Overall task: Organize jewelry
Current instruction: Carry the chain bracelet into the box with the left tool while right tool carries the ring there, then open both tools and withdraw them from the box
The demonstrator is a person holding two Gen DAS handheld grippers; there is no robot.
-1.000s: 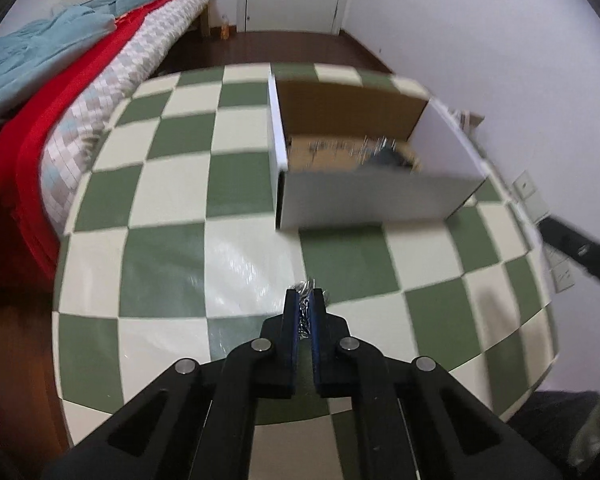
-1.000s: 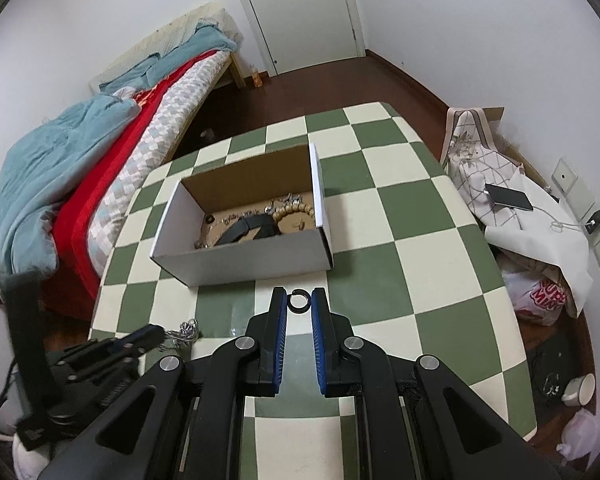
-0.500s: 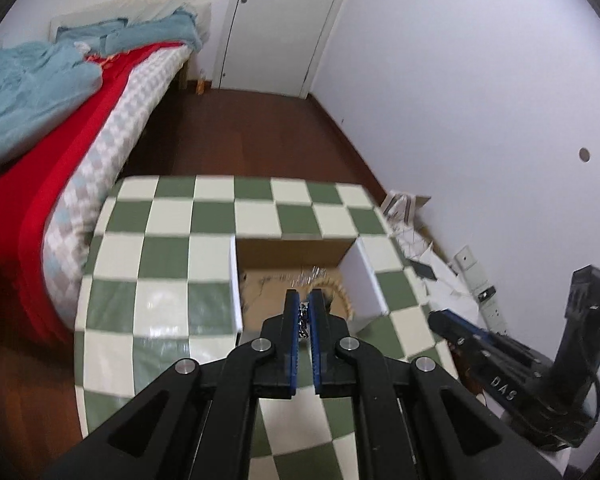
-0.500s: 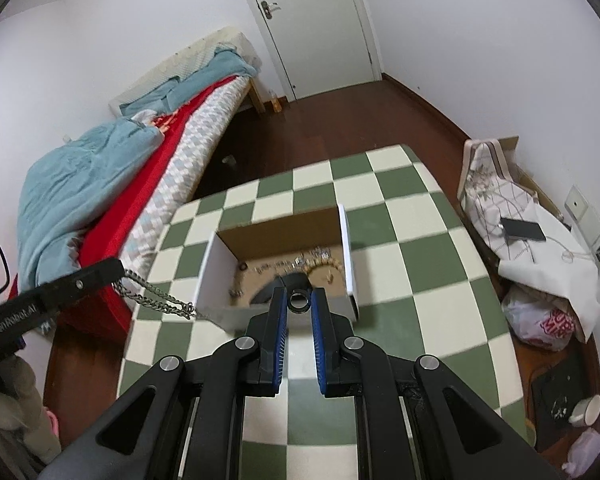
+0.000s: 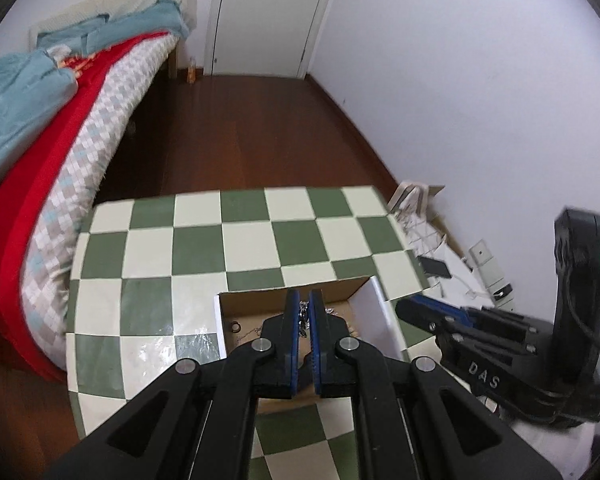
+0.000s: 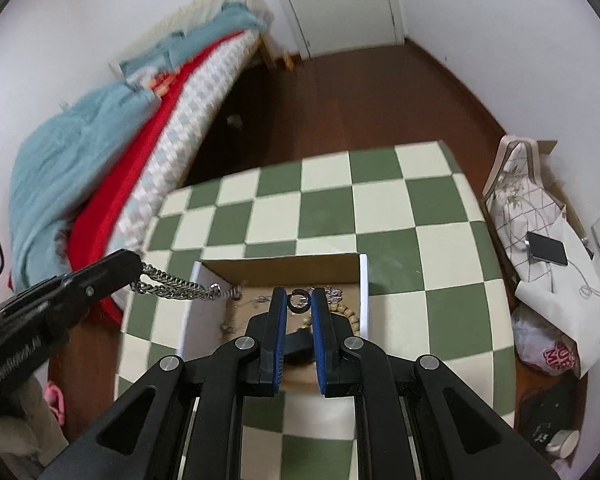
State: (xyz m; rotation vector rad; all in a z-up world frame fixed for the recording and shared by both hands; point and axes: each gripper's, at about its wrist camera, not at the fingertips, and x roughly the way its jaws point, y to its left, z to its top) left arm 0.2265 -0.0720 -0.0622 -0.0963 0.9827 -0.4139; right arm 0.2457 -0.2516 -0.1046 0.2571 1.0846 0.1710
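Silver chain [image 6: 180, 289] clamped in my left gripper [image 5: 304, 307], its links draping from the tips toward the near-left corner of the cardboard box [image 6: 364, 280]. Small dark ring [image 6: 298, 300] pinched between the fingertips of my right gripper [image 6: 299, 303], hanging over the box interior. Inside: beads [image 6: 346, 314] and tangled jewelry. Box sits on the green-and-cream checkered table [image 6: 380, 208]; bed [image 6: 100, 152] to the left.
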